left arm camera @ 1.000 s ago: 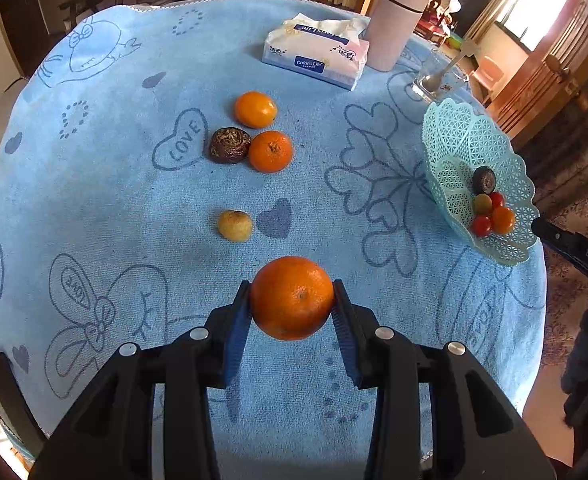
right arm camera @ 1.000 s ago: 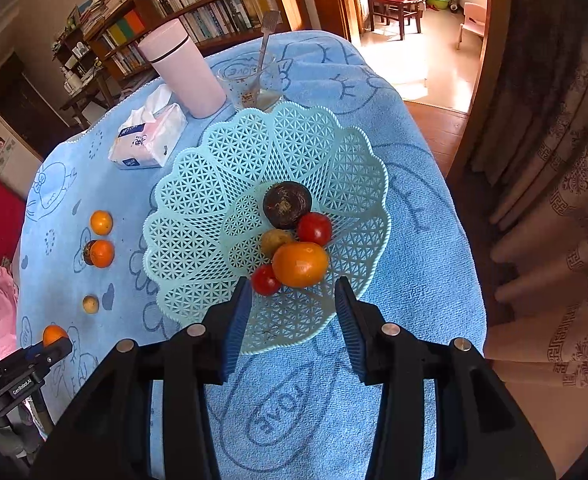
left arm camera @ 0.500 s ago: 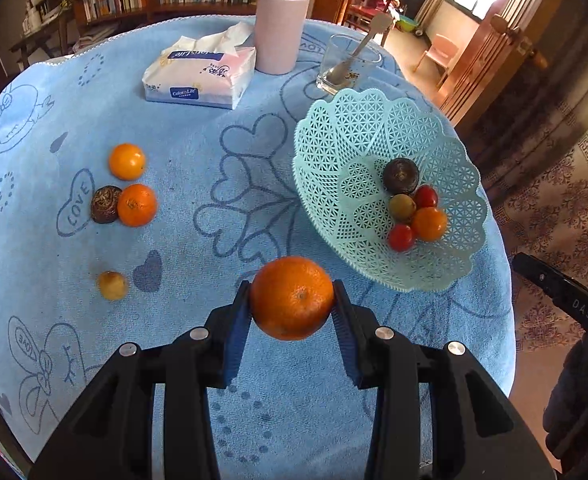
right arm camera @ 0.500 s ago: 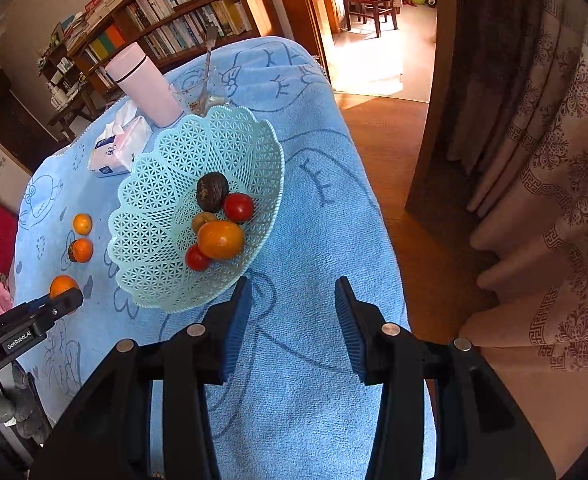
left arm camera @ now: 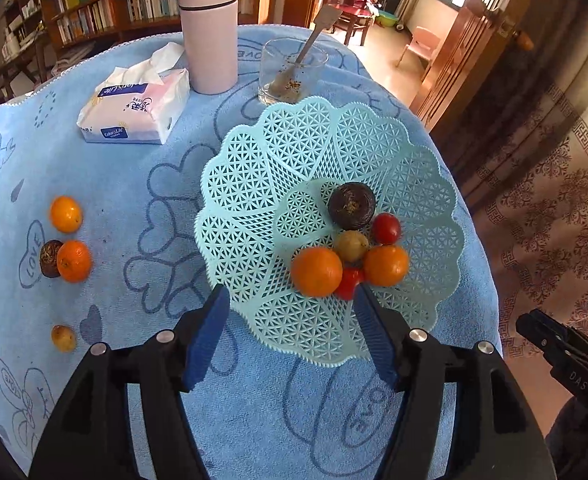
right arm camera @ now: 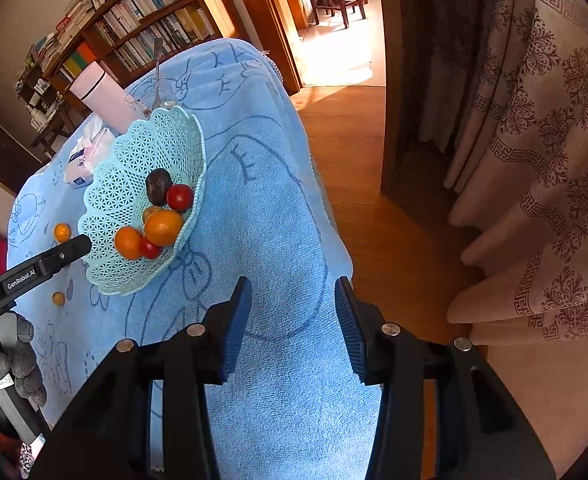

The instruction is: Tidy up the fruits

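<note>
Left wrist view, left gripper (left arm camera: 292, 312) wide open and empty over basket (left arm camera: 246, 184), orange (left arm camera: 316, 271) seemingly untouched, right gripper (right arm camera: 294, 312) open, empty

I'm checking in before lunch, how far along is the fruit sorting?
Six fruits sit in the basket, including the orange nearest the open left tongs. Nothing is in hand; the right tongs are open too. Four fruits are left on the blue cloth, among them a small yellow one.

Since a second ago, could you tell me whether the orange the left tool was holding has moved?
Yes. The orange has left the now open left tool and lies inside the basket, touching the red tomato.
</note>
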